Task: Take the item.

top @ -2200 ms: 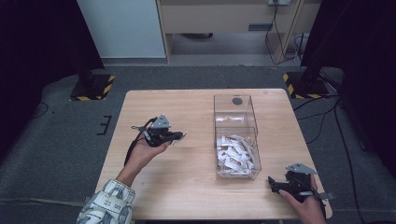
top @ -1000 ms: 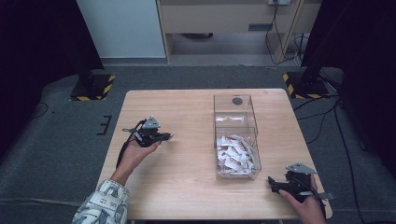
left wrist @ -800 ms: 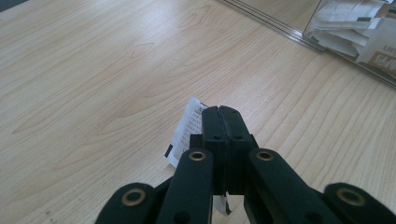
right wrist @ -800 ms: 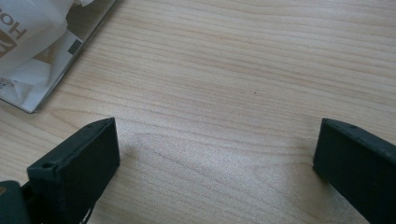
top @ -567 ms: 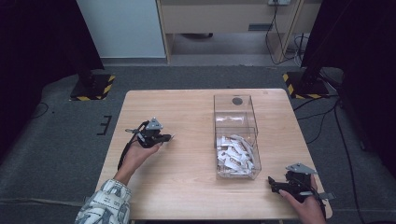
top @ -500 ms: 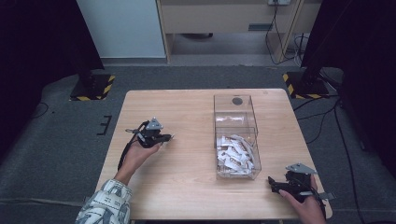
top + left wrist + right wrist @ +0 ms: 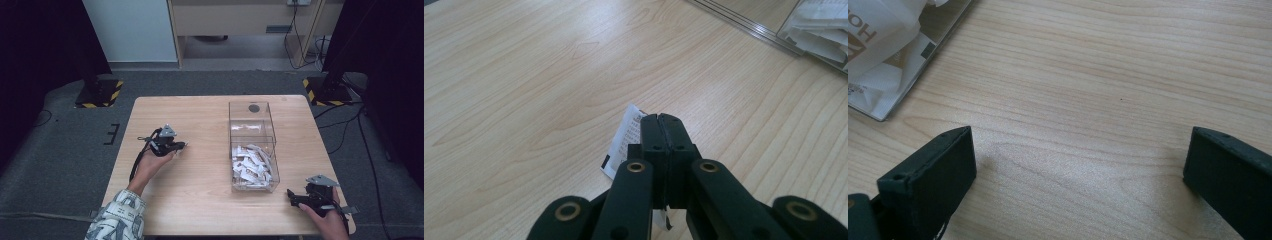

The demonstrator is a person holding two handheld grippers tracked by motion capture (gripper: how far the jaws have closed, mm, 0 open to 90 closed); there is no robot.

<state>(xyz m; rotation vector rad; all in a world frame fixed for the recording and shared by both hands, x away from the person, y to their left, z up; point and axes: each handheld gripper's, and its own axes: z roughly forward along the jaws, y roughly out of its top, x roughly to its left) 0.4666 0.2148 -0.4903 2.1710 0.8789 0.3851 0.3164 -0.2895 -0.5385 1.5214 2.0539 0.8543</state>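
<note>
Left gripper (image 7: 662, 120) has its jaws pressed together on a white packet (image 7: 628, 136), which sticks out to one side of the tips with its printed edge just above the table (image 7: 524, 75). In the high view this gripper (image 7: 176, 146) hangs over the left half of the table, well apart from the clear box (image 7: 252, 145) that holds the other packets (image 7: 251, 165).

Right gripper (image 7: 1078, 165) has its jaws wide apart with nothing between them; it rests near the table's front right corner (image 7: 299, 199), just beside the box's near end.

The step in hand looks like laying the single packet out on the bare wood, away from the box. To do it well:
- Lower until the packet's free edge touches the wood before letting go, so it lies flat instead of fluttering or flipping.
- Keep the gripper tilted so the packet's broad face meets the table rather than its edge.
- Part the jaws slowly; a thin sachet may cling to one pad, so lift straight up once it is free.
- Choose a spot with room around it, since more packets will probably follow.
- Leave the right gripper where it is, clear of the box wall.
</note>
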